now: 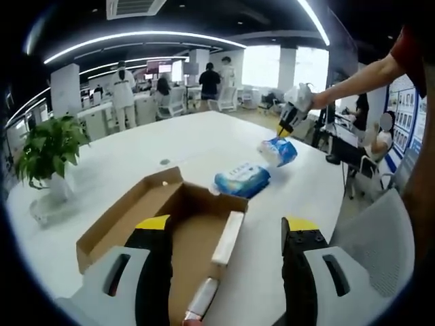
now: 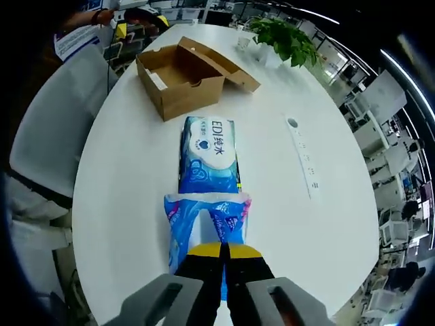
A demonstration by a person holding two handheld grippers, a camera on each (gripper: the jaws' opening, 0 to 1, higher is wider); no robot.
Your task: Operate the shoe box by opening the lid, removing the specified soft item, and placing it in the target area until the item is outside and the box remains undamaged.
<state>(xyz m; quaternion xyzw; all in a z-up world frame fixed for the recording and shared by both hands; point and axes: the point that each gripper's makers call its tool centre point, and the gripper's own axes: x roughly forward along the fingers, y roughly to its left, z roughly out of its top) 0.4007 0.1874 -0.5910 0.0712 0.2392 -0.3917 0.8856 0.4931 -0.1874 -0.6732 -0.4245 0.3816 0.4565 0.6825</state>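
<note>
Cardboard shoe box (image 2: 182, 80) stands open on the white table (image 2: 129, 170), well ahead of the right hand-held gripper (image 2: 226, 252), whose jaws pinch a blue tissue pack (image 2: 207, 224). Just beyond lies a second tissue pack (image 2: 209, 155). The left hand-held gripper (image 1: 224, 234) hovers wide open above the box.

Blue tissue pack (image 2: 208, 157) reads "EDI" with Chinese characters; nothing else legible

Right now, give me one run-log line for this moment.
shoe box: open on table | right gripper: shut on blue soft pack | second pack: on table | left gripper: open
</note>
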